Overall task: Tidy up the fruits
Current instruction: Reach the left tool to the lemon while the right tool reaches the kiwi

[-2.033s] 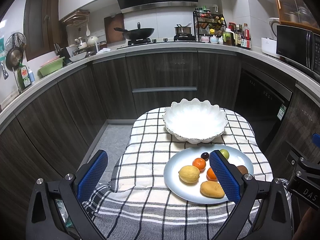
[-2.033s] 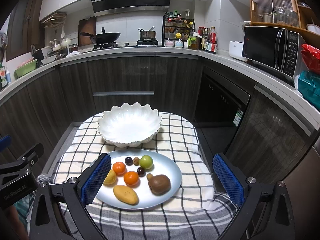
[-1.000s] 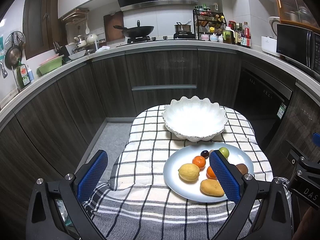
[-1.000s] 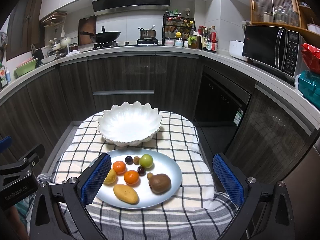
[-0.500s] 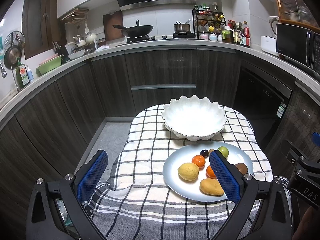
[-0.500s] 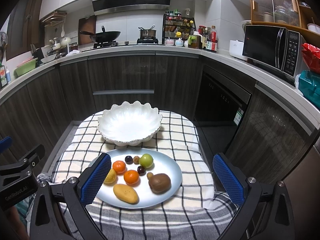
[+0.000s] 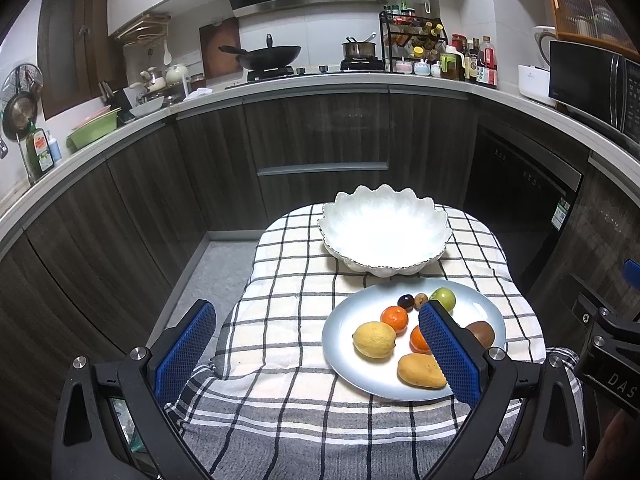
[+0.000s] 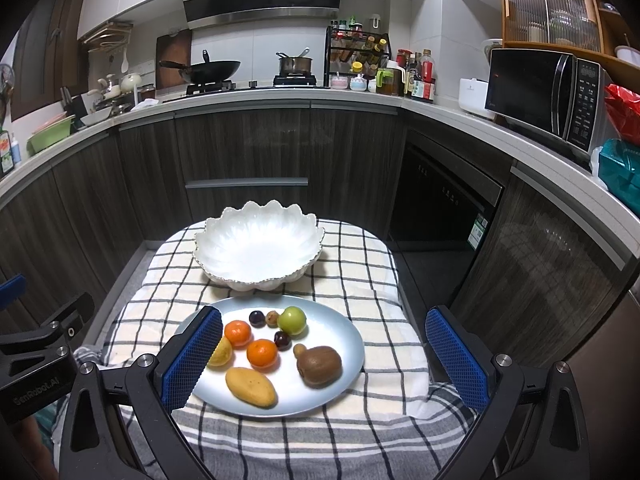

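Nothing is shifting of note since the earlier frame: you are holding both grippers back, left gripper (image 7: 318, 354) and right gripper (image 8: 324, 364) spread wide and gripping nothing. Fruits are lying on the plate (image 8: 344, 334); the bowl (image 8: 258, 250) is waiting behind. You are advised to straddle the kiwi (image 8: 319, 365) squarely, closing gently.

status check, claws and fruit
Left claw open, right claw open, both empty. Fruit on grey plate; white bowl empty. Nothing in the way.
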`<act>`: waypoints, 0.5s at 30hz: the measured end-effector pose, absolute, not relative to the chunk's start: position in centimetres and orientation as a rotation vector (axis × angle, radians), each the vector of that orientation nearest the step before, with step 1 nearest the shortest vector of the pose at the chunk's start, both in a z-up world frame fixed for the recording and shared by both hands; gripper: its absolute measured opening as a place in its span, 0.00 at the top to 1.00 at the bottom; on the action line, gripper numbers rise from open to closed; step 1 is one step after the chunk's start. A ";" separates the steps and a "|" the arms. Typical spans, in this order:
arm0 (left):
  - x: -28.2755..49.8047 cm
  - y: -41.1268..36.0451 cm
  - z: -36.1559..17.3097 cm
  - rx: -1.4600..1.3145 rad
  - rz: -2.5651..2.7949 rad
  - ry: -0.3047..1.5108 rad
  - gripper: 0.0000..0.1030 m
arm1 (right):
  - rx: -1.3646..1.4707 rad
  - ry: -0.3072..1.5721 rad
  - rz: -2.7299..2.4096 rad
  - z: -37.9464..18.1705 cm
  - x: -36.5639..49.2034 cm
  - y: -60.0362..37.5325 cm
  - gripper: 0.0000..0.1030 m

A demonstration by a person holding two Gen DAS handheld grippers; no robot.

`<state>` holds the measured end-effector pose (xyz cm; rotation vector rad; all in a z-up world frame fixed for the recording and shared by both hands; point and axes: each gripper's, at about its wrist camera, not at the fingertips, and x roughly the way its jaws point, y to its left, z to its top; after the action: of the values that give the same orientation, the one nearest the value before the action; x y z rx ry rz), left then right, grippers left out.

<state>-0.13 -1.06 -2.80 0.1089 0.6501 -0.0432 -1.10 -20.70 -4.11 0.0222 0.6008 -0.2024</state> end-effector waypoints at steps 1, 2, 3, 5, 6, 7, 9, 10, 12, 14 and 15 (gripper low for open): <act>0.3 -1.0 -2.6 0.111 -0.046 0.657 0.00 | 0.022 0.601 -0.202 -4.1 -1.1 -20.7 0.00; 0.4 -1.1 -2.6 0.113 -0.050 0.663 0.00 | 0.022 0.603 -0.201 -4.1 -1.0 -20.7 0.00; 0.5 -1.2 -2.7 0.116 -0.052 0.669 0.00 | 0.021 0.604 -0.201 -4.2 -1.0 -20.8 0.00; 0.8 -1.3 -2.8 0.120 -0.055 0.678 0.00 | 0.021 0.605 -0.203 -3.9 -0.9 -20.8 0.00; 0.8 -1.5 -2.9 0.123 -0.059 0.682 0.00 | 0.020 0.606 -0.204 -4.2 -0.6 -20.7 0.00; 1.0 -1.4 -2.9 0.125 -0.060 0.685 0.00 | 0.019 0.607 -0.206 -4.2 -0.2 -20.8 0.00; 1.3 -1.6 -3.1 0.131 -0.063 0.692 0.00 | 0.016 0.610 -0.208 -4.4 0.0 -21.0 0.00; 1.6 -1.6 -3.1 0.133 -0.064 0.696 0.00 | 0.015 0.613 -0.209 -4.6 0.3 -21.2 0.00; 2.0 -1.7 -3.2 0.137 -0.069 0.707 0.00 | 0.015 0.623 -0.211 -5.2 0.5 -21.2 0.00; 2.6 -1.9 -3.6 0.141 -0.077 0.722 0.00 | 0.014 0.637 -0.214 -6.0 1.5 -21.5 0.00; 2.9 -2.0 -3.8 0.144 -0.081 0.728 0.00 | 0.013 0.643 -0.215 -6.2 1.6 -21.5 0.00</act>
<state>2.87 -1.99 -3.80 0.1439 0.7285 -0.0809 1.65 -21.50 -6.21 0.0135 0.6430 -0.2154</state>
